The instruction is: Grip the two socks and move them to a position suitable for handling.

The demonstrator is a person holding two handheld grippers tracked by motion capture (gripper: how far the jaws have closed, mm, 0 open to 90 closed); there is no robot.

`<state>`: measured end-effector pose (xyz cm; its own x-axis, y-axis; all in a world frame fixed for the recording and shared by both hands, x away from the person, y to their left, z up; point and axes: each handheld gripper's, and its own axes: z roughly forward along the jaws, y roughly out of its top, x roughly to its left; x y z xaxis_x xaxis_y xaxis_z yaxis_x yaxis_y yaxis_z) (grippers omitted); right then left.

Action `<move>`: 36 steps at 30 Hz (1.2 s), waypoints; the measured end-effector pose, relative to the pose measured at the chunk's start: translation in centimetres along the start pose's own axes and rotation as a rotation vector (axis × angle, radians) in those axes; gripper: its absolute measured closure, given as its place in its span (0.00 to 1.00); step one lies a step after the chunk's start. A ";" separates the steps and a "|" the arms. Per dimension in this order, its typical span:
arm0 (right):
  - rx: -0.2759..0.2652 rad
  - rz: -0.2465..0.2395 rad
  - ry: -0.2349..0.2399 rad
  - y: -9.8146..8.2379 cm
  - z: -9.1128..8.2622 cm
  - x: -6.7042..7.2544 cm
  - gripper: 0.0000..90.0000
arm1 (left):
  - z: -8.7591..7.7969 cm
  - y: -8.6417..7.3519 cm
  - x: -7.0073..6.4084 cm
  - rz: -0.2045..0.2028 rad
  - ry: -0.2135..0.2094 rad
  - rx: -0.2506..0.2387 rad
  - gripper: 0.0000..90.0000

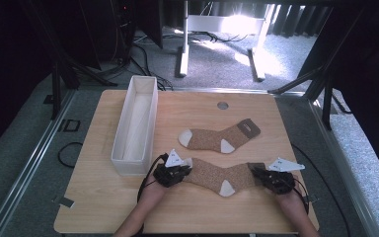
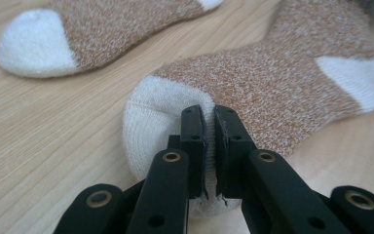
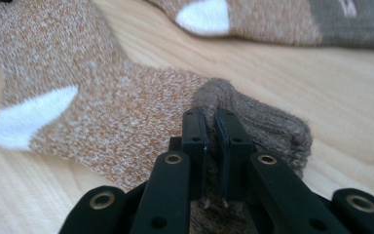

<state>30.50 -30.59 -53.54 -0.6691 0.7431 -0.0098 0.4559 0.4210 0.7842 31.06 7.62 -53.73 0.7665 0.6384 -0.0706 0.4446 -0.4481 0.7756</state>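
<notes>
The near sock (image 1: 217, 175), just right of the box (image 1: 135, 123), is pinched at toe by the left gripper (image 2: 209, 114) and at cuff by the right gripper (image 3: 210, 117).

From where I sit, the white bin (image 1: 135, 123) walls off the left side of the table (image 1: 98, 197), close beside my left gripper (image 1: 177, 170). The far sock (image 1: 217, 138) lies just beyond the near sock (image 1: 217, 177), with a narrow strip of bare wood between them. Open wood runs along the near edge and to the right of my right gripper (image 1: 261, 174).
</notes>
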 end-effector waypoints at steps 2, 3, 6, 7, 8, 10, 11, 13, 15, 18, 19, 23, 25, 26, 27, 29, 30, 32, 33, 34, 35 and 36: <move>-0.011 -0.005 0.008 0.4 -0.4 0.2 0.93 | -0.7 0.0 -0.2 -0.004 -0.004 -0.014 0.94; -0.014 -0.011 0.008 0.5 -0.5 0.4 0.93 | -1.1 0.0 -0.4 -0.009 -0.002 -0.020 0.94; -0.029 -0.018 0.018 0.9 -0.9 0.7 0.93 | -2.0 -0.1 -0.5 -0.012 0.007 -0.026 0.94; -0.032 -0.015 0.024 0.9 -1.0 0.8 0.93 | -2.2 -0.2 -0.6 -0.020 0.001 -0.028 0.94; -0.037 -0.013 0.029 0.9 -1.1 0.9 0.93 | -2.5 -0.4 -0.7 -0.024 0.005 -0.029 0.94; -0.049 0.001 0.047 0.9 -1.3 1.0 0.93 | -2.8 -0.8 -1.0 -0.033 0.004 -0.031 0.94; -0.054 0.003 0.051 0.8 -1.4 1.2 0.93 | -2.9 -1.0 -1.1 -0.041 0.001 -0.030 0.94; -0.052 0.001 0.058 0.7 -1.5 1.5 0.93 | -3.1 -1.4 -1.4 -0.038 0.000 -0.023 0.94; -0.047 -0.001 0.063 0.4 -1.6 1.8 0.93 | -3.2 -1.9 -1.7 -0.038 -0.006 -0.012 0.94; -0.032 -0.003 0.072 -0.1 -1.6 2.1 0.93 | -3.4 -2.4 -2.0 -0.039 -0.013 0.002 0.94; -0.026 -0.004 0.073 -0.2 -1.6 2.1 0.93 | -3.4 -2.6 -2.1 -0.032 -0.012 0.009 0.94; -0.001 -0.003 0.079 -0.7 -1.3 2.3 0.93 | -3.2 -3.1 -2.1 -0.048 -0.020 0.018 0.94; 0.010 -0.008 0.079 -1.0 -1.2 2.4 0.93 | -2.9 -3.4 -2.2 -0.051 -0.037 0.031 0.94; 0.015 -0.001 0.080 -1.2 -1.1 2.4 0.93 | -2.7 -3.5 -2.3 -0.048 -0.035 0.040 0.94; 0.016 0.003 0.078 -1.3 -1.1 2.3 0.93 | -2.6 -3.7 -2.2 -0.056 -0.038 0.039 0.94; 0.020 0.013 0.075 -1.6 -1.0 2.1 0.93 | -2.3 -3.8 -2.1 -0.067 -0.047 0.040 0.94; 0.020 0.013 0.075 -1.6 -1.0 2.1 0.93 | -2.3 -3.8 -2.1 -0.067 -0.047 0.040 0.94; 0.025 0.019 0.074 -2.0 -0.8 1.9 0.93 | -2.1 -3.8 -2.0 -0.067 -0.047 0.040 0.94; 0.026 0.024 0.077 -2.1 -0.7 1.8 0.93 | -2.1 -3.8 -2.0 -0.064 -0.043 0.038 0.94; 0.032 0.026 0.078 -2.2 -0.6 1.8 0.93 | -2.0 -3.8 -1.9 -0.067 -0.048 0.042 0.94; 0.035 0.028 0.080 -2.4 -0.6 1.8 0.93 | -1.9 -3.8 -1.8 -0.073 -0.052 0.044 0.94; 0.031 0.031 0.082 -2.5 -0.5 1.7 0.93 | -1.8 -3.8 -1.7 -0.080 -0.061 0.046 0.94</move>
<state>27.92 -30.60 -55.22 -0.6997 0.7113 0.0660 0.4942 0.4153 0.7637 27.25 9.38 -55.43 0.7539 0.6345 -0.1703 0.5253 -0.4266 0.7363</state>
